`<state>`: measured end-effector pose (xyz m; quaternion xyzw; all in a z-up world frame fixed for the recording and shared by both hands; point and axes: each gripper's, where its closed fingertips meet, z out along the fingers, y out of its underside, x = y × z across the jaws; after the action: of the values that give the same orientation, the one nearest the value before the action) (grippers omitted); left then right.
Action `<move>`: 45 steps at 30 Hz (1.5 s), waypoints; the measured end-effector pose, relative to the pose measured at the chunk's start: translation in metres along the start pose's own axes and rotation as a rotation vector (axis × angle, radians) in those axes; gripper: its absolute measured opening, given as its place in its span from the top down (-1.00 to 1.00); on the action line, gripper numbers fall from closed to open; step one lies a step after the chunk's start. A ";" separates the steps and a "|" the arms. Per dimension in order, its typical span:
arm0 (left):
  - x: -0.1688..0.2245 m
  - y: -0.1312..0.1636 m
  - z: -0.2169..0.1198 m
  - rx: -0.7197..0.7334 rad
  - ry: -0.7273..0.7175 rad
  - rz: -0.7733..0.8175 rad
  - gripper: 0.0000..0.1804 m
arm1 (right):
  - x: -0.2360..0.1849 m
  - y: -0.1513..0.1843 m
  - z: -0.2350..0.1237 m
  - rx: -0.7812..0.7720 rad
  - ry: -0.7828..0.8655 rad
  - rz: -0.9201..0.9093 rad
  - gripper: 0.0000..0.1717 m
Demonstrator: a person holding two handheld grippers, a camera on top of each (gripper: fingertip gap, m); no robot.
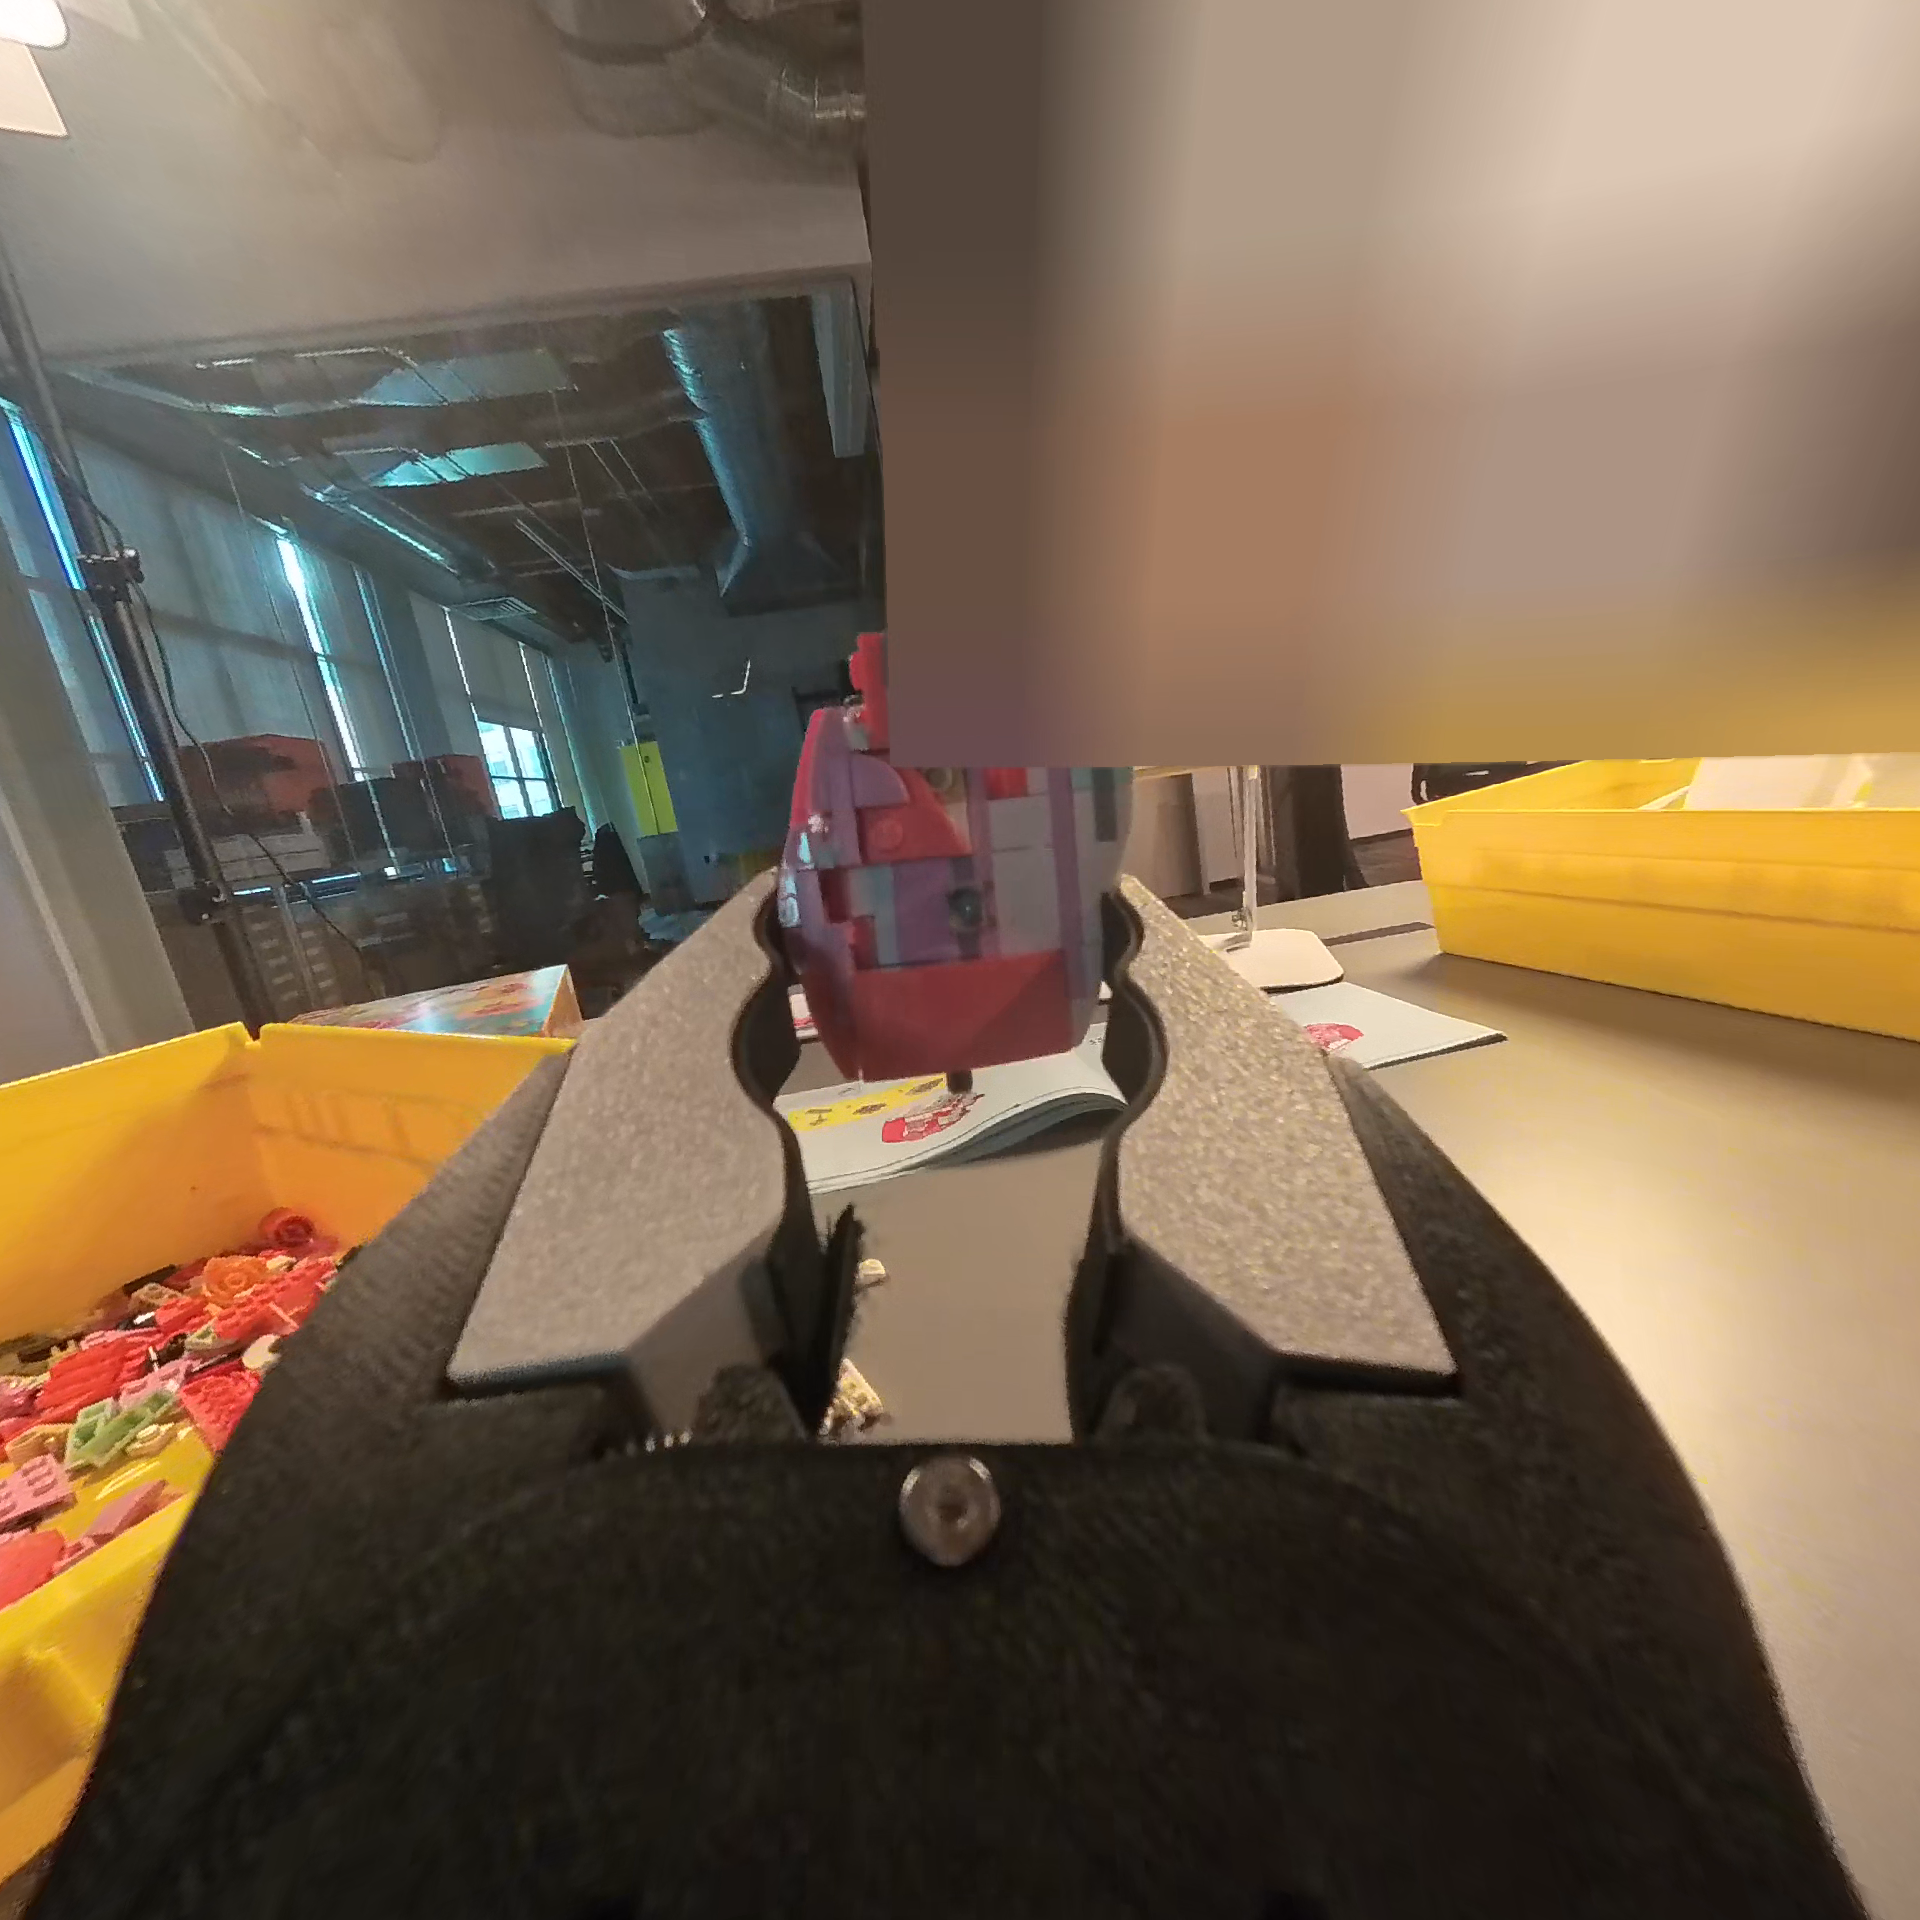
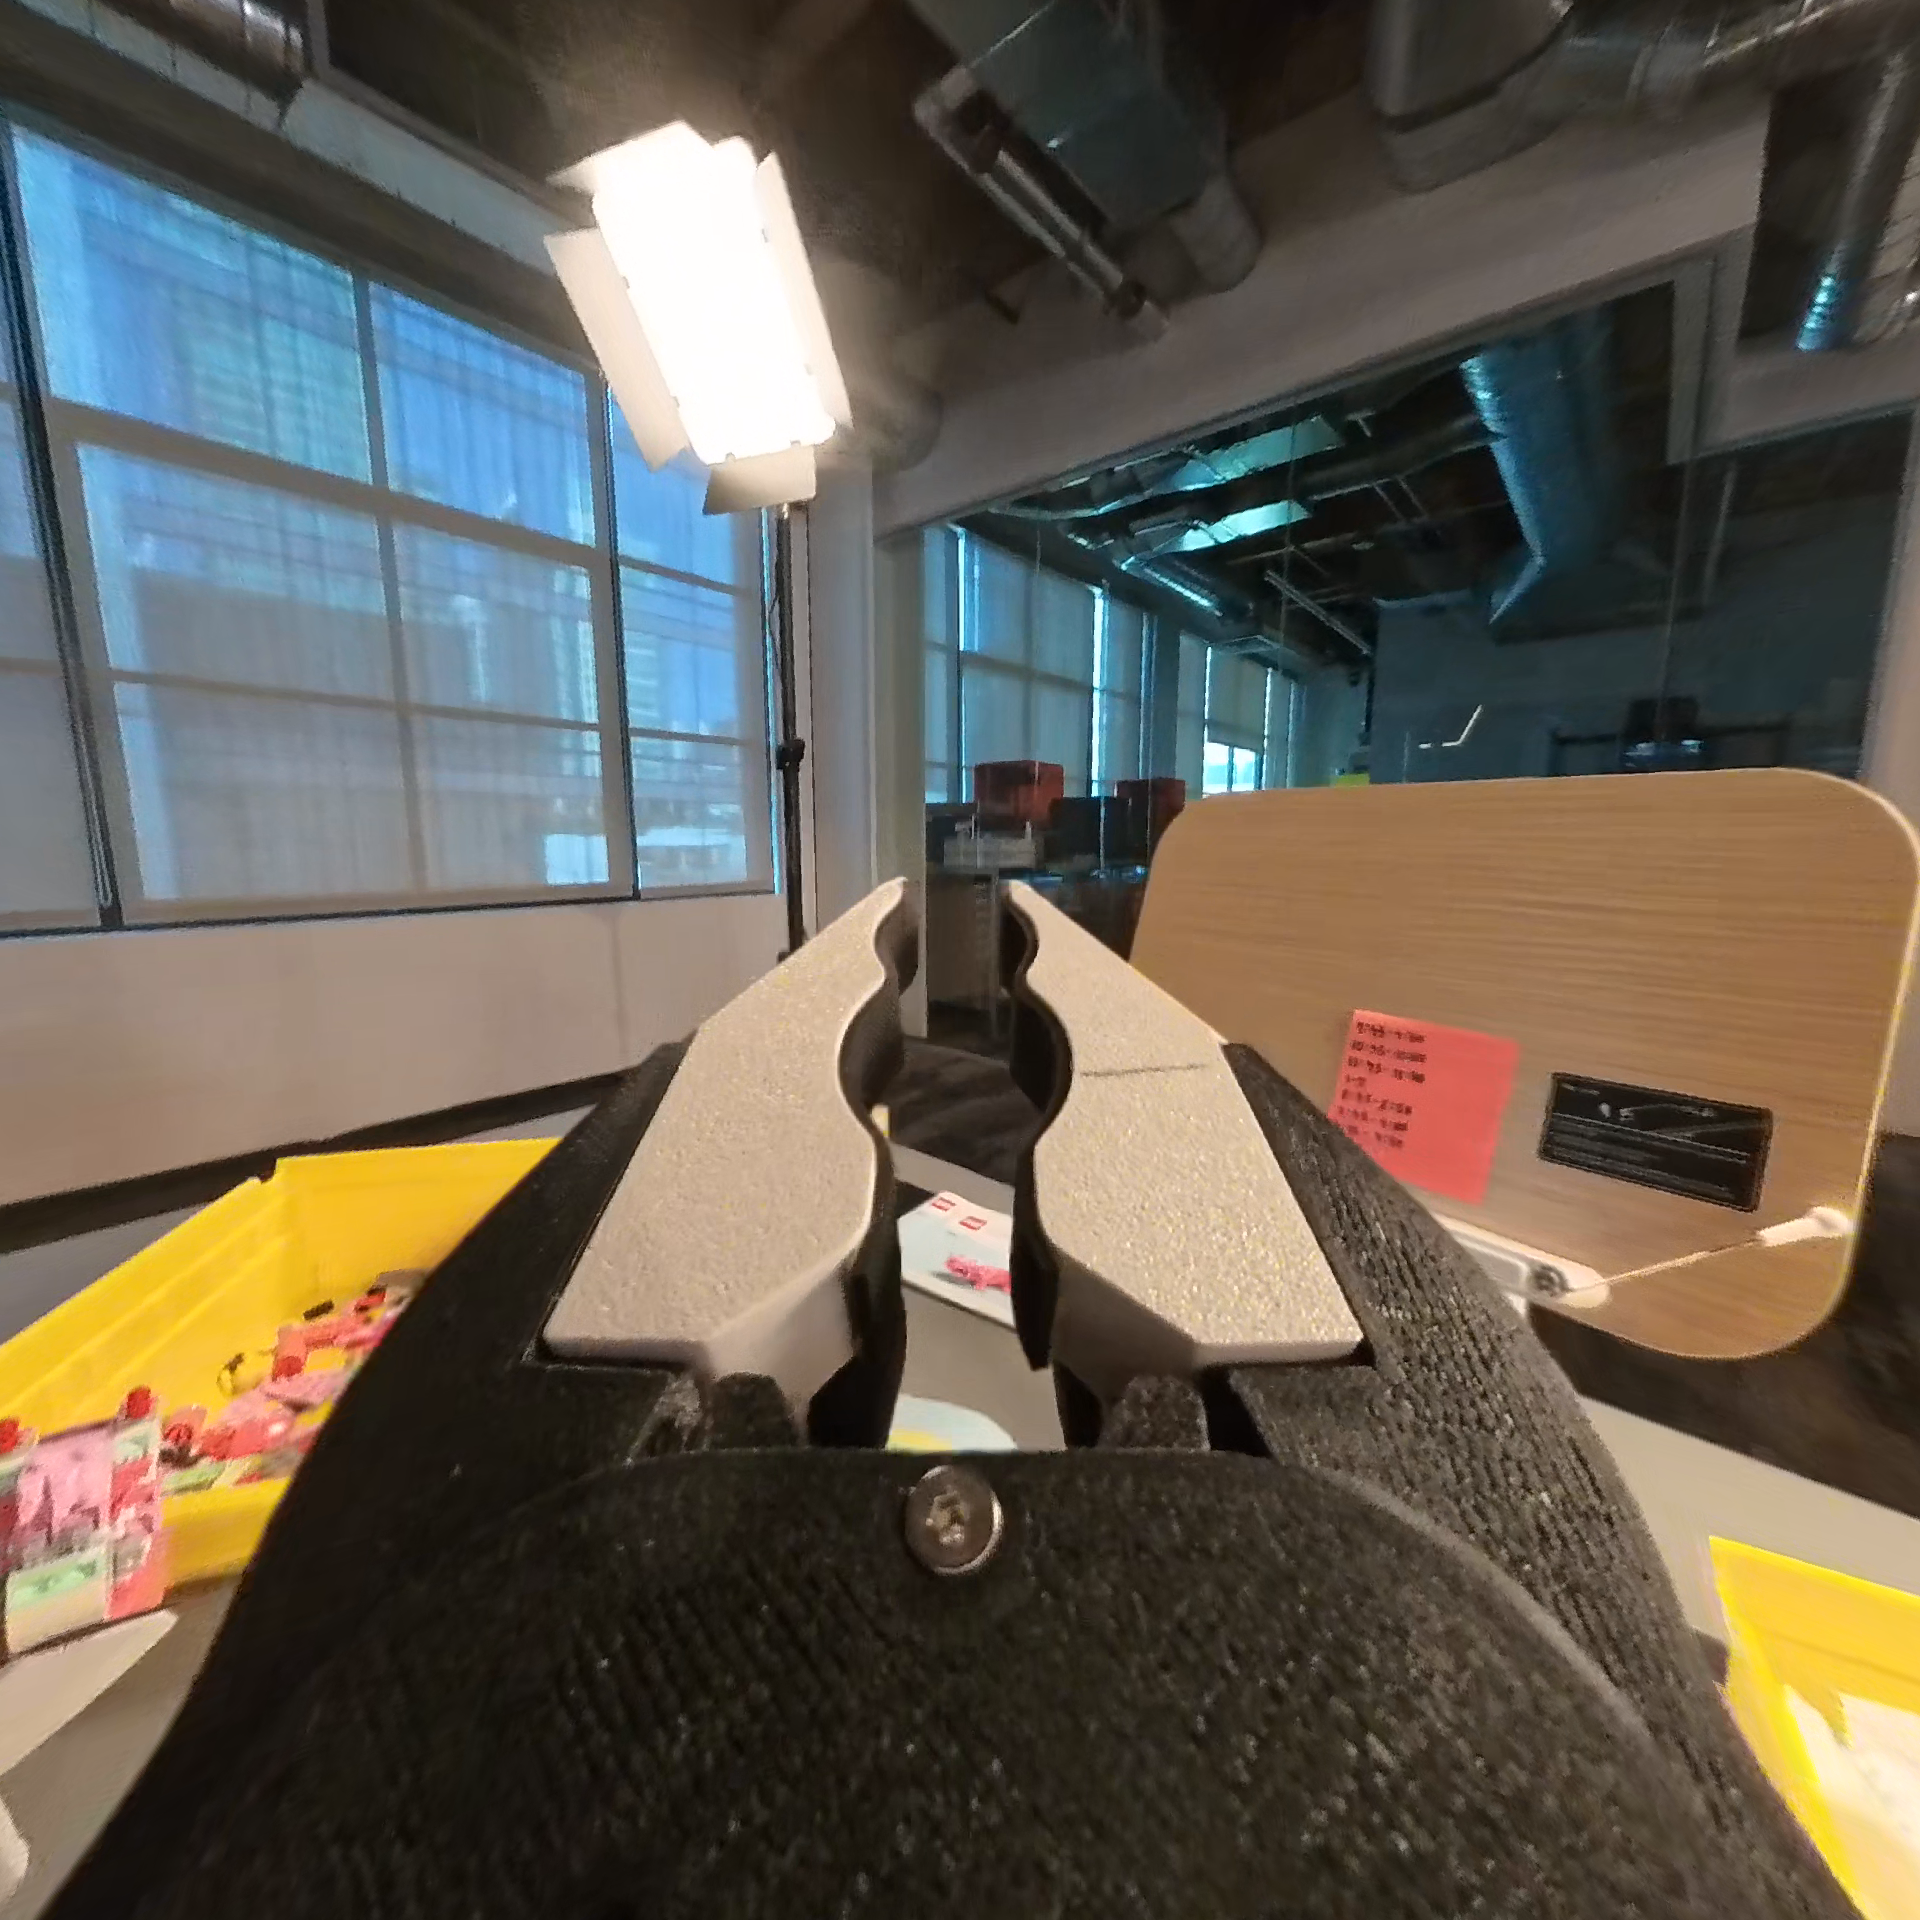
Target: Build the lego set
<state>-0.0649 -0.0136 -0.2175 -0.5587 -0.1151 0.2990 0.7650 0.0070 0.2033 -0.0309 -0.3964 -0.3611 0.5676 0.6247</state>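
Grip status: the left gripper (image 1: pixel 951 935) is clamped on a rounded brick-built model (image 1: pixel 935 935) in red, purple and pale blue, with both pads pressed against its 2 flanks; the model is raised above an open instruction booklet (image 1: pixel 977 1117) lying on the grey table (image 1: pixel 1610 1195). The right gripper (image 2: pixel 961 935) holds nothing, its 2 fingers standing a narrow slot apart and pointing up over the far table edge toward a tilted wooden panel (image 2: pixel 1507 935). Loose bricks fill a yellow bin (image 1: pixel 135 1195) to the left; a second yellow bin (image 1: pixel 1662 904) sits at the far right, well apart. For a steady hold, judgement favours keeping the pad pressure even on the model's widest section, since the curved sides could let it slip or rotate. The model's upper portion is hidden by a blurred patch, so its full shape cannot be determined.
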 end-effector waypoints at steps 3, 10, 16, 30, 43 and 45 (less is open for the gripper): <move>0.000 0.001 0.000 -0.003 0.002 -0.008 0.37 | -0.007 0.006 0.004 -0.026 -0.023 -0.011 0.85; -0.001 0.002 0.000 -0.011 0.001 -0.008 0.37 | -0.014 0.011 0.007 -0.042 -0.050 -0.012 0.86; -0.001 0.002 0.001 -0.012 0.005 -0.012 0.37 | -0.018 0.012 0.008 -0.044 -0.064 -0.012 0.86; 0.002 -0.002 -0.001 0.008 0.000 0.038 0.37 | -0.063 0.029 0.011 -0.141 -0.300 0.013 0.85; -0.001 -0.007 -0.003 0.026 -0.048 0.109 0.38 | -0.227 0.140 -0.037 -0.741 -0.967 0.026 0.72; -0.001 -0.007 -0.004 0.025 -0.052 0.111 0.38 | -0.229 0.144 -0.038 -0.757 -0.969 0.022 0.74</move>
<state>-0.0618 -0.0186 -0.2118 -0.5466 -0.1001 0.3566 0.7511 -0.0417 -0.0220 -0.1773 -0.2912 -0.7765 0.5220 0.1994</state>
